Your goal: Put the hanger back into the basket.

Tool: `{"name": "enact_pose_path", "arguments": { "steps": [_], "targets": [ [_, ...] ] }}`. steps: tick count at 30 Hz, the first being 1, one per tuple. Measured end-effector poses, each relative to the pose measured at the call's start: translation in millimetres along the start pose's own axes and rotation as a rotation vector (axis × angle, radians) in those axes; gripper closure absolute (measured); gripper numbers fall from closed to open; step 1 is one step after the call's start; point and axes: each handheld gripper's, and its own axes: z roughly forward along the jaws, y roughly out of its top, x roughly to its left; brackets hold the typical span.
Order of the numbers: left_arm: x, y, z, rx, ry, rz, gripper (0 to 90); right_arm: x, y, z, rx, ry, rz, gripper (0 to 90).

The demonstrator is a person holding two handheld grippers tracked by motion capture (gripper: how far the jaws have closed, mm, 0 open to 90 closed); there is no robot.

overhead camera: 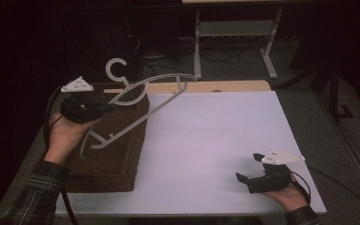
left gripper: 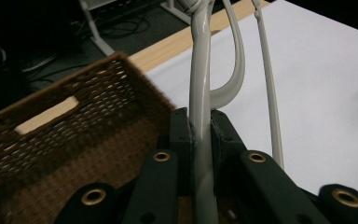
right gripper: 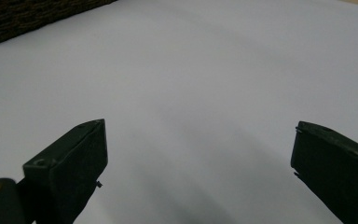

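My left tool point(overhead camera: 104, 108) is clamped on the grey hanger point(overhead camera: 143, 110) — lifted above the wicker basket point(overhead camera: 117, 154); my right tool point(overhead camera: 249, 169) (jaws apart) rests on the counter point(overhead camera: 206, 136).

You have nothing to read here: no word, label, brand, number or sign can be made out on any surface in the high view or in either gripper view.
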Motion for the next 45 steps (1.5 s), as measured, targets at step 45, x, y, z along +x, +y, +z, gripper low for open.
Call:
{"name": "enact_pose_path", "arguments": {
  "steps": [45],
  "targets": [
    [88.4, -99.9, -37.9, 0.096, 0.216, -0.119, 81.8, -4.5, -1.1, 3.6, 0.015, -0.032, 0.018, 3.8]
  ]
}}
